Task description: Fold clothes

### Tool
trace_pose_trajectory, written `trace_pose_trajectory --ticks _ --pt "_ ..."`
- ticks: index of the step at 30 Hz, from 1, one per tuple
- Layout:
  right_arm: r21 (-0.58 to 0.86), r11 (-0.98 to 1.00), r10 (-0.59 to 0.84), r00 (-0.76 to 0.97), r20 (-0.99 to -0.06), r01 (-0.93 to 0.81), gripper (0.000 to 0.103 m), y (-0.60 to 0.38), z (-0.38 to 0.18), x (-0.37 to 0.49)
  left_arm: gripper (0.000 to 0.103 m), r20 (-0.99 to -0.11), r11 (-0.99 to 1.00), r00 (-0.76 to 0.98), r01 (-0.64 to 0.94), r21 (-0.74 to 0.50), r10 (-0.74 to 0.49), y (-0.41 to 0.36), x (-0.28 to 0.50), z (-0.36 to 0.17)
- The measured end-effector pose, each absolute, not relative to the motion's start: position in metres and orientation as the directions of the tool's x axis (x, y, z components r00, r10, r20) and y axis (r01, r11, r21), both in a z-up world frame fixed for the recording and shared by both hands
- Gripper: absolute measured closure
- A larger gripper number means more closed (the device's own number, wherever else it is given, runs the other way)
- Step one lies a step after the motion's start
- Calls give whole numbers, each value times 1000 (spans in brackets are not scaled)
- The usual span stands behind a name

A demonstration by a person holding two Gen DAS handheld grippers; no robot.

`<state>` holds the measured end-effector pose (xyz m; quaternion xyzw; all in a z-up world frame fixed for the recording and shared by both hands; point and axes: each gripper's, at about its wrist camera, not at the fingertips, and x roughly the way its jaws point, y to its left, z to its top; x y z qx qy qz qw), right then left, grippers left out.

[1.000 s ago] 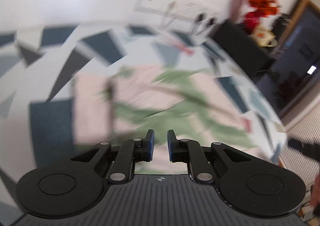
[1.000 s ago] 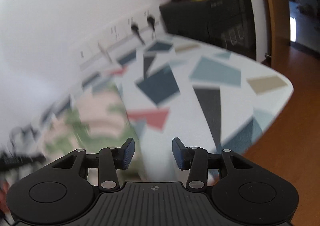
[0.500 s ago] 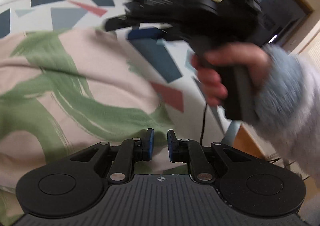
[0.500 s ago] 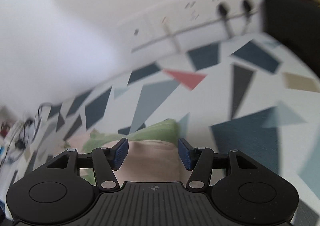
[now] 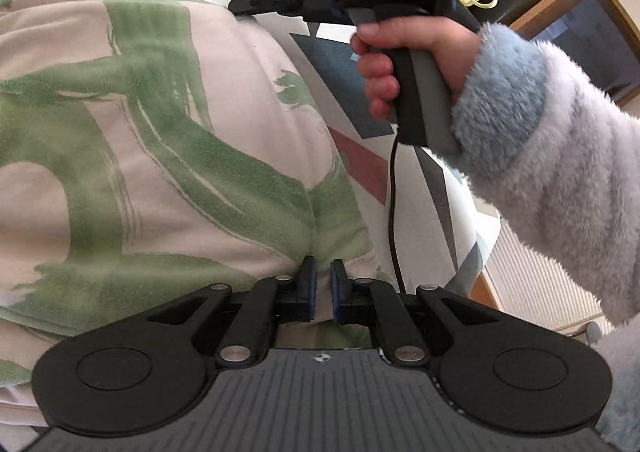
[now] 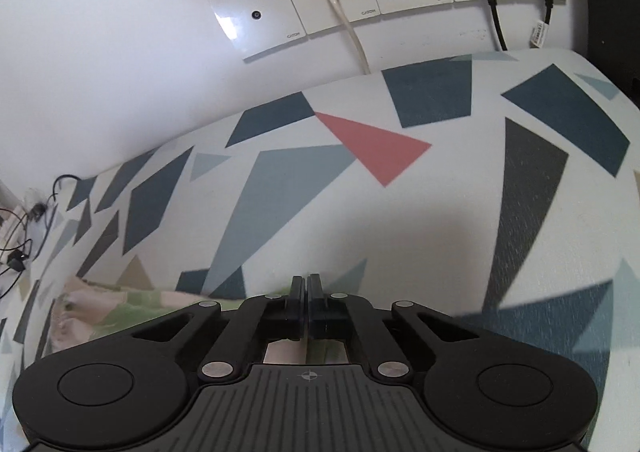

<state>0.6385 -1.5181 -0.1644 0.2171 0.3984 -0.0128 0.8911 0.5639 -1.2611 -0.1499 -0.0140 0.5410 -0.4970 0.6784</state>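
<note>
You are working a pink-and-green garment [image 5: 168, 140] that is lying spread over the patterned bench [image 6: 400, 220], filling the left wrist view from 9 to 12 o'clock. Your left tool [image 5: 322, 286] is sitting at the cloth's near edge at 6 o'clock, jaws narrowed and just closing, with fabric between the pads; they are looking pinched on it, though a slim gap is showing. At 1 o'clock your hand [image 5: 394, 64] is carrying the right tool [image 6: 307, 294], which is reaching the garment's far right corner; its jaws have just snapped fully together.

The risk: the right tool may be gripping only a sliver of hem, or nothing, so lifting could be dropping that corner and skewing the fold. The dangling cable [image 5: 394, 204] could also be snagging the cloth.

In the right wrist view the tool body is hiding the corner, so you cannot confirm cloth between those pads. The garment's left part is cut off.
</note>
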Motion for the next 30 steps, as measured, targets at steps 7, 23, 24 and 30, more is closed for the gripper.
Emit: trace_pose_trajectory --ticks 7,23,24,30 --pt "484 838 108 793 -600 252 17 -1538 -130 593 85 -709 475 9 748 -463 -705 -1251 566 -108" --pt "523 667 -80 749 -658 531 1 -1472 -155 493 13 -801 874 431 434 -220 -416 -1129 691 -110" --pt "517 665 -85 743 -664 539 1 -1468 -156 495 12 -805 875 423 426 -229 -416 -1127 693 -115" --pt "444 722 -102 717 -690 530 1 -1445 -158 507 0 -814 837 358 482 -258 -457 -1138 695 -131"
